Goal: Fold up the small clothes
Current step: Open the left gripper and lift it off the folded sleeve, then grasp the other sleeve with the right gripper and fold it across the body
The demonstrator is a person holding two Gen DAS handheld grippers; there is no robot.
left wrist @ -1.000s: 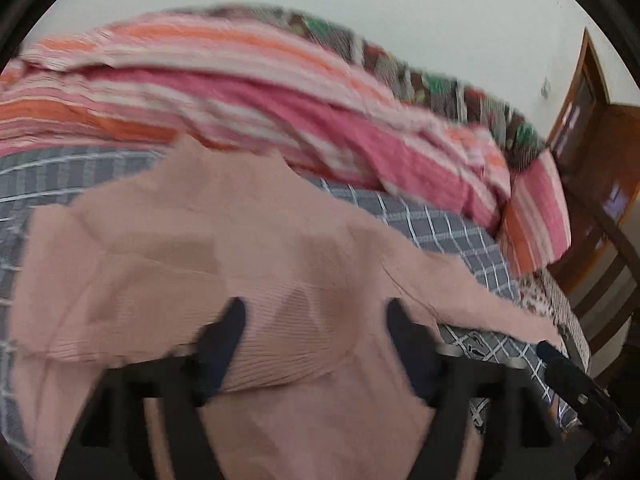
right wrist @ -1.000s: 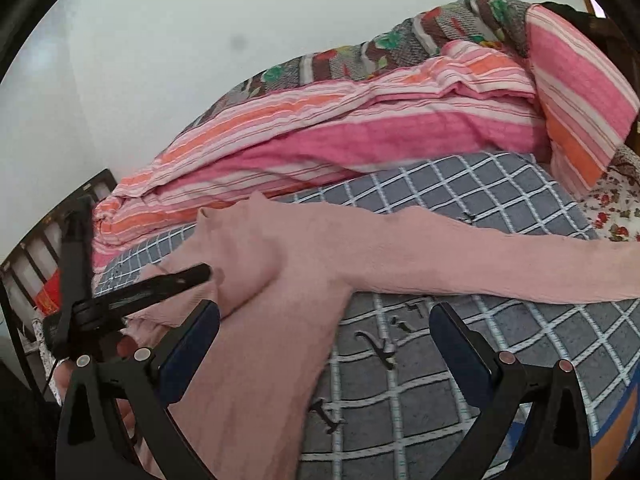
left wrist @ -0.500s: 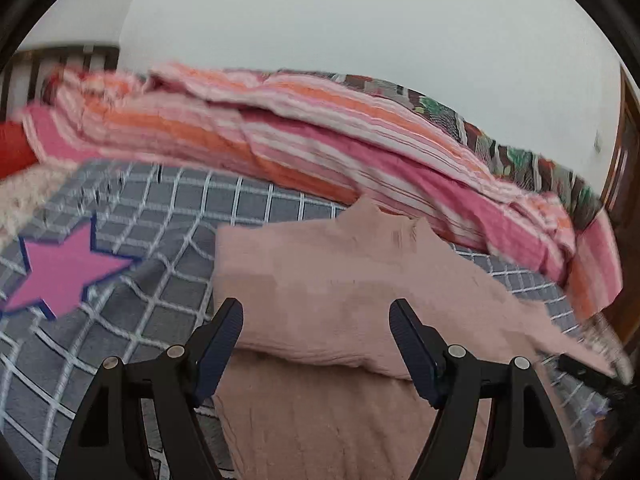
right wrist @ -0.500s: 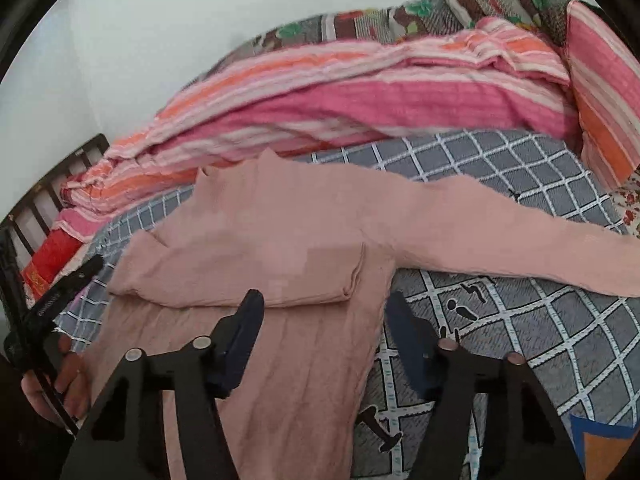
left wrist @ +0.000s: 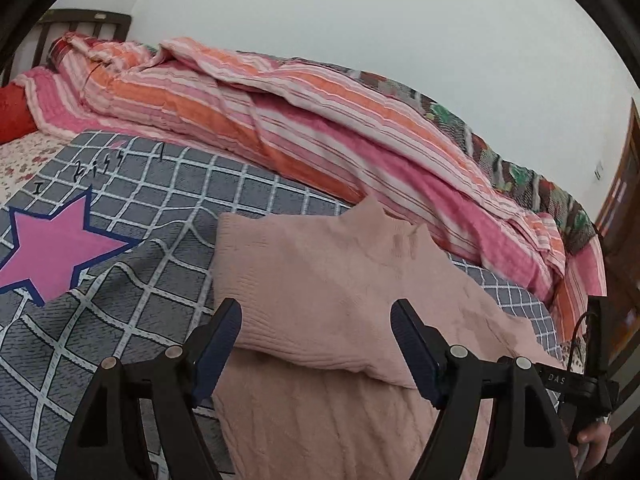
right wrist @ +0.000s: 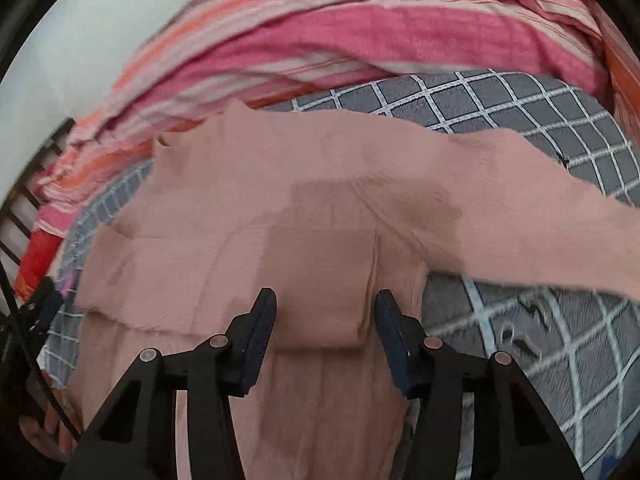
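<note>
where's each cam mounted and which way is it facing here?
Left wrist: sits on the left gripper, looks forward and down over the folded pink knit sweater on the grey checked bedspread; its open fingers show, plus the right gripper's body at the right edge.
Right wrist: sits on the right gripper, tilted steeply down at the sweater's folded-in sleeve; its fingers have just been closing, nothing pinched; a hand shows lower left.
Shared: sweater, bedspread, striped pink-orange quilt.

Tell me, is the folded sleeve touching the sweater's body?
Touching. The right wrist view shows the folded sleeve lying flat across the pink sweater, with no gap beneath its cuff edge.
</note>
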